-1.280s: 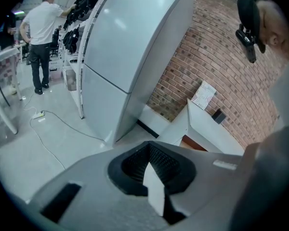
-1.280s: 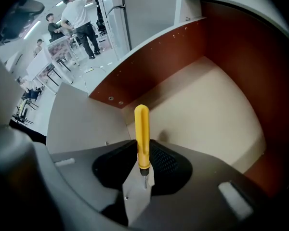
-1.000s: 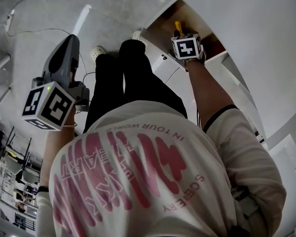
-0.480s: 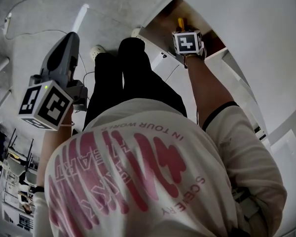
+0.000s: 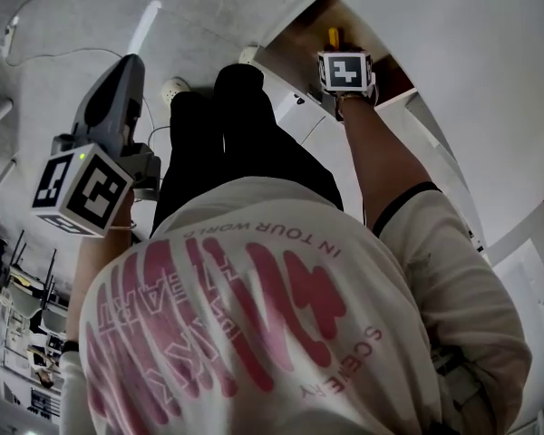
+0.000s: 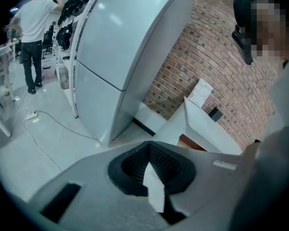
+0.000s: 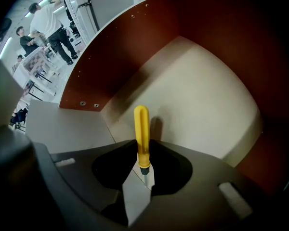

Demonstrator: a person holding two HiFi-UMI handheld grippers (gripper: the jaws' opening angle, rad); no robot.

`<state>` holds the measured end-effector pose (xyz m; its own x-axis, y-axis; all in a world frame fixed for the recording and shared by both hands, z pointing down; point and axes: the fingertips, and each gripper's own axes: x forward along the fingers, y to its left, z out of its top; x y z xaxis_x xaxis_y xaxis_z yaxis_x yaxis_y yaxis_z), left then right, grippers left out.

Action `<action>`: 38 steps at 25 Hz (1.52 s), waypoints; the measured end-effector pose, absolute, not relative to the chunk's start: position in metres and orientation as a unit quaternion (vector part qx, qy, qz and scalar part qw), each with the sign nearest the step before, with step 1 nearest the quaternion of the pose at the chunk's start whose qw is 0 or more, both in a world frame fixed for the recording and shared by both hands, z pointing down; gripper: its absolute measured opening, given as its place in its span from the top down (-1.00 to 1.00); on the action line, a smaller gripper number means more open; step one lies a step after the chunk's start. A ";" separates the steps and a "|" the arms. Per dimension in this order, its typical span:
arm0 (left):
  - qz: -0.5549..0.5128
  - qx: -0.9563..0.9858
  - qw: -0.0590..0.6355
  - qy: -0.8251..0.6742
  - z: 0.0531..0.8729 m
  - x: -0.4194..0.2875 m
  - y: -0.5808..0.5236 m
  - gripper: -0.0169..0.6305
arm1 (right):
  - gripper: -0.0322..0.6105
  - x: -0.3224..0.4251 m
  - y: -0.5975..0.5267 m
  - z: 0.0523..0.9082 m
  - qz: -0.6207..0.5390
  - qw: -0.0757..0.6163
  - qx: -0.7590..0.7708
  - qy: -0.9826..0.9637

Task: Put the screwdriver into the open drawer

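Right claw (image 7: 138,177) nudged further over drawer (image 7: 207,100) — brown walls (image 7: 130,47) hem screwdriver (image 7: 141,131).

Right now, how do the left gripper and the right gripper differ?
The right gripper clamps the yellow screwdriver; the left gripper holds nothing. The right gripper points down into the open drawer; the left gripper is outside it, over the floor. Both share the same grey design.

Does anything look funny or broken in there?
Nothing is broken or spilled. One small oddity: the right hand-held gripper grips the screwdriver by its thin metal shaft, so the yellow handle pokes out first, toward the floor of the drawer.
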<state>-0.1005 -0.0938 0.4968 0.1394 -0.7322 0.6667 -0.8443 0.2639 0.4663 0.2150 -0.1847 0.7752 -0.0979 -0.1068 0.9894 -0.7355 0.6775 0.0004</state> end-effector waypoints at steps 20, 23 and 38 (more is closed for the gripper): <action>0.061 0.600 0.461 -0.651 0.502 -0.091 -0.102 0.94 | 0.61 0.189 -0.196 0.779 0.212 0.615 0.250 -0.717; 0.057 0.601 0.462 -0.650 0.503 -0.090 -0.105 0.94 | 0.61 0.182 -0.199 0.778 0.210 0.612 0.245 -0.722; 0.050 0.603 0.465 -0.646 0.494 -0.099 -0.105 0.94 | 0.60 0.189 -0.191 0.769 0.212 0.636 0.249 -0.699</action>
